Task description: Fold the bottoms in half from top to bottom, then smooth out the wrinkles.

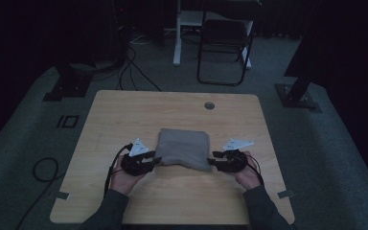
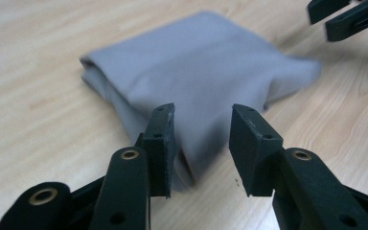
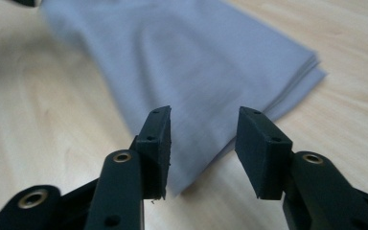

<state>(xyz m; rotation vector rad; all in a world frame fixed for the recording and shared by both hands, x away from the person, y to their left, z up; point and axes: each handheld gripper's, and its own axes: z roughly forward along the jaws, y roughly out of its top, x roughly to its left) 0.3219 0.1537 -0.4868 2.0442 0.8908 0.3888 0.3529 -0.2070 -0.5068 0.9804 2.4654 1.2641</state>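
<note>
A folded grey cloth [image 1: 183, 146] lies in the middle of the wooden table [image 1: 124, 115]. My left gripper [image 1: 154, 159] sits at the cloth's near left corner, held in a person's hand. In the left gripper view its jaws [image 2: 202, 143] stand open, and the corner of the cloth [image 2: 196, 62] reaches in between them unpinched. My right gripper [image 1: 212, 158] is at the near right corner. Its jaws [image 3: 202, 143] are open too, with a corner of the cloth [image 3: 187, 52] lying between them. The right gripper's tips [image 2: 350, 17] also show beyond the cloth.
A round cable hole [image 1: 209, 105] sits near the table's far edge. On the carpet behind stand a black chair [image 1: 223, 43] and a white desk leg [image 1: 176, 43]. Cables [image 1: 134, 72] trail on the floor at the left, and dark stand bases [image 1: 297, 96] flank the table.
</note>
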